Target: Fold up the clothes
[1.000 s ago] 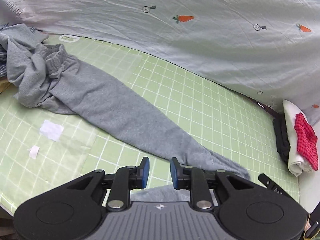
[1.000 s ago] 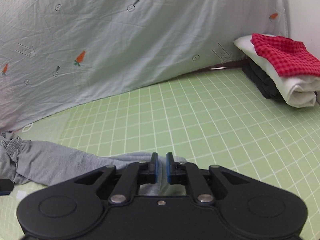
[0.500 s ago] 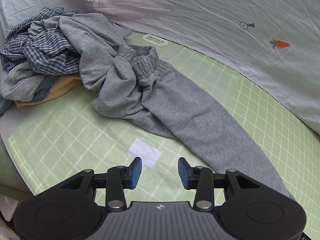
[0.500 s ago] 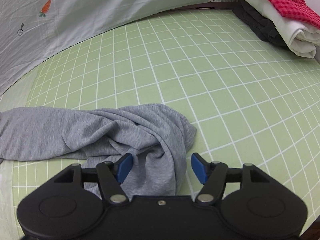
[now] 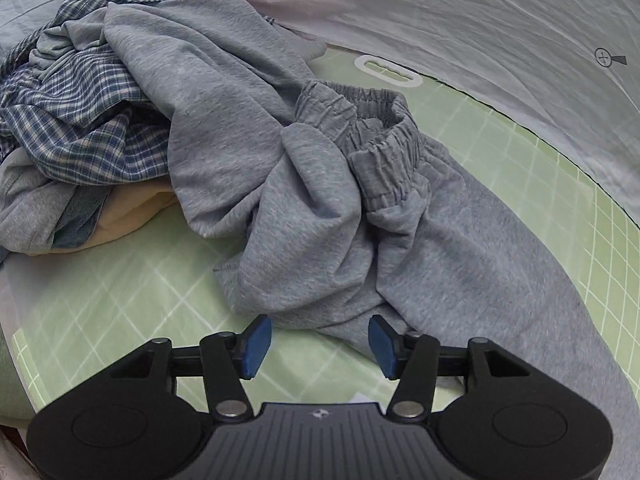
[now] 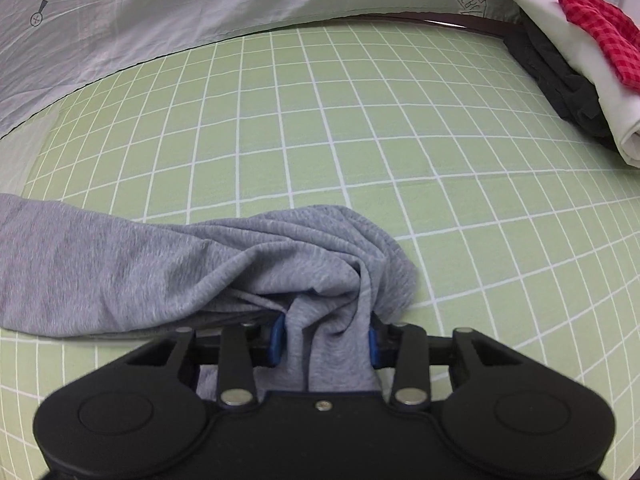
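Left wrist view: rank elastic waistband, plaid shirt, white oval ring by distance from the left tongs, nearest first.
From the left tongs:
1. Elastic waistband of the grey sweatpants, ahead, slightly right.
2. Plaid shirt, in the pile at far left.
3. White oval ring, farthest, by the sheet's edge.

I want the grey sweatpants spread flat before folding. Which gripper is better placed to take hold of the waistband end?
Left. The left gripper is open and faces the bunched waist end of the grey sweatpants, the elastic waistband just ahead. The right gripper is at the far leg end, fabric already between its fingers.
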Demonstrator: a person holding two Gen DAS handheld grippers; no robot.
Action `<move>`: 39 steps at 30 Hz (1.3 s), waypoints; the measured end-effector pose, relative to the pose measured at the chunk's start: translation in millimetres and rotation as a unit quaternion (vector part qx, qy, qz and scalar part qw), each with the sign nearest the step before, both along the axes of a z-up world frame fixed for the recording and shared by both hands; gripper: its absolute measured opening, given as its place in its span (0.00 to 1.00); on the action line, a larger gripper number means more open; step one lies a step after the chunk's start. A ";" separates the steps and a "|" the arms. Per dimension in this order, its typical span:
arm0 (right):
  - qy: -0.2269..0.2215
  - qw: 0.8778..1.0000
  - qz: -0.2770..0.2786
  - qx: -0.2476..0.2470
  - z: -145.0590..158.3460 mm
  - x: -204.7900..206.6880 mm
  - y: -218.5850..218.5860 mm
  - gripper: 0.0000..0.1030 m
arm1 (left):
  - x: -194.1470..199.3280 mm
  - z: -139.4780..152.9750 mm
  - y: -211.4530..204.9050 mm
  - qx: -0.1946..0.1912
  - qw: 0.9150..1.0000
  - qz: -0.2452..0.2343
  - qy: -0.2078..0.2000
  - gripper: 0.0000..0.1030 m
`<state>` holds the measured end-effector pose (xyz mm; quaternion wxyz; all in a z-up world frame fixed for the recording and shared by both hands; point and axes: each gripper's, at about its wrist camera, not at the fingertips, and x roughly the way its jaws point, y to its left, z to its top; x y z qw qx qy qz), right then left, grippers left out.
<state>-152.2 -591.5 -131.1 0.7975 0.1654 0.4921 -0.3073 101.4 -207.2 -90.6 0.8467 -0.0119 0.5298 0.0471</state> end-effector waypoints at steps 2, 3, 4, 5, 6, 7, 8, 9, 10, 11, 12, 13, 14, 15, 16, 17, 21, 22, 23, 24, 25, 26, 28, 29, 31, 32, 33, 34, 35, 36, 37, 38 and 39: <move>0.003 1.000 0.001 -0.005 0.2 3.5 -8.3 0.32 | 15.7 -9.0 0.5 0.014 1.000 0.002 0.003 0.56; 0.004 1.000 0.000 -0.006 -0.1 4.8 -10.6 0.31 | 21.8 -13.0 0.6 0.021 1.000 0.002 0.003 0.56; 0.005 1.000 -0.001 -0.007 -0.5 6.0 -12.6 0.31 | 25.8 -16.4 1.1 0.019 1.000 0.001 0.003 0.54; 0.006 1.000 -0.003 -0.008 -0.8 7.2 -14.6 0.31 | 29.3 -19.5 1.7 0.016 1.000 -0.001 0.003 0.51; 0.007 1.000 -0.004 -0.009 -1.1 8.5 -16.5 0.31 | 30.7 -22.1 3.6 0.004 1.000 0.002 0.006 0.36; 0.008 1.000 -0.005 -0.010 -1.5 9.7 -18.5 0.31 | 31.6 -24.5 5.7 -0.010 1.000 0.006 0.009 0.21; 0.009 1.000 -0.006 -0.011 -1.7 10.8 -19.2 0.31 | 30.1 -24.4 7.0 -0.016 1.000 0.010 0.006 0.18; 0.010 1.000 -0.008 -0.013 -2.0 12.0 -19.7 0.31 | 28.1 -24.2 7.0 -0.022 1.000 0.005 0.008 0.07; 0.011 1.000 -0.009 -0.015 -2.3 13.1 -20.1 0.31 | 25.1 -23.9 6.5 -0.026 1.000 -0.003 0.009 0.06; 0.008 1.000 -0.013 -0.013 -2.2 12.4 -20.7 0.31 | 20.9 -23.4 6.1 -0.028 1.000 -0.009 0.010 0.06; 0.006 1.000 -0.017 -0.011 -2.1 11.3 -21.3 0.32 | 15.2 -22.8 5.5 -0.032 0.999 -0.014 0.014 0.05; 0.003 1.000 -0.020 -0.008 -2.1 9.6 -24.6 0.32 | 9.3 -22.3 4.8 -0.037 0.999 -0.020 0.019 0.05; 0.001 1.000 -0.022 -0.006 -1.8 7.9 -26.4 0.32 | 1.9 -21.5 5.0 -0.043 0.999 -0.022 0.021 0.05; -0.001 1.000 -0.023 -0.004 -1.4 6.1 -27.9 0.32 | -7.1 -20.7 4.2 -0.047 0.998 -0.025 0.025 0.05; -0.002 1.000 -0.025 -0.004 -1.3 3.8 -30.2 0.32 | -16.5 -20.1 3.1 -0.051 0.998 -0.028 0.029 0.05; -0.004 1.000 -0.028 -0.003 -1.2 1.4 -32.6 0.32 | -25.9 -19.4 2.0 -0.056 0.997 -0.032 0.033 0.05; -0.014 0.999 -0.036 -0.005 -2.0 -13.0 -42.7 0.31 | -68.5 -19.4 -0.6 -0.074 0.994 -0.052 0.053 0.04; -0.015 0.999 -0.037 -0.007 -2.2 -17.0 -46.5 0.31 | -79.3 -19.0 -2.6 -0.081 0.993 -0.060 0.057 0.04; -0.016 0.999 -0.037 -0.010 -2.3 -21.1 -50.5 0.31 | -89.8 -18.5 -5.0 -0.087 0.992 -0.068 0.060 0.04; -0.016 0.999 -0.038 -0.012 -2.5 -25.1 -54.4 0.31 | -99.9 -18.3 -7.7 -0.090 0.991 -0.077 0.063 0.04; -0.017 0.999 -0.039 -0.013 -2.4 -30.0 -57.8 0.32 | -109.2 -17.7 -10.9 -0.096 0.990 -0.085 0.065 0.04; -0.018 0.999 -0.040 -0.014 -2.3 -35.0 -61.0 0.32 | -118.3 -16.9 -14.3 -0.102 0.988 -0.091 0.066 0.04; -0.021 0.999 -0.042 -0.015 -1.7 -46.3 -67.0 0.32 | -134.5 -15.9 -20.2 -0.119 0.985 -0.101 0.070 0.04; -0.024 0.999 -0.043 -0.015 -1.1 -51.9 -68.6 0.32 | -141.1 -15.7 -22.5 -0.132 0.983 -0.103 0.071 0.04; -0.029 0.999 -0.042 -0.016 0.6 -61.7 -68.3 0.33 | -151.1 -17.9 -31.5 -0.149 0.980 -0.110 0.075 0.04; -0.031 0.999 -0.041 -0.016 0.9 -67.0 -68.3 0.33 | -156.0 -19.1 -36.9 -0.153 0.979 -0.116 0.074 0.04; -0.034 0.998 -0.040 -0.016 1.0 -72.2 -68.3 0.34 | -161.4 -20.1 -43.9 -0.155 0.977 -0.124 0.073 0.04; -0.036 0.998 -0.039 -0.016 0.7 -77.3 -68.4 0.34 | -166.9 -20.9 -51.2 -0.155 0.976 -0.132 0.072 0.03; -0.038 0.998 -0.037 -0.016 0.3 -82.5 -68.5 0.34 | -172.5 -21.8 -58.5 -0.156 0.975 -0.140 0.070 0.03; -0.038 0.999 -0.035 -0.019 0.3 -86.8 -69.0 0.34 | -175.1 -20.0 -62.1 -0.159 0.974 -0.146 0.066 0.03; -0.037 0.999 -0.033 -0.022 0.4 -91.0 -69.5 0.34 | -177.1 -17.6 -64.8 -0.162 0.973 -0.151 0.061 0.03; -0.035 0.999 -0.031 -0.026 1.0 -94.6 -71.1 0.34 | -179.0 -15.1 -67.5 -0.165 0.972 -0.156 0.056 0.03; -0.033 0.999 -0.030 -0.031 1.6 -98.2 -72.9 0.33 | -180.9 -12.7 -70.2 -0.168 0.971 -0.162 0.051 0.03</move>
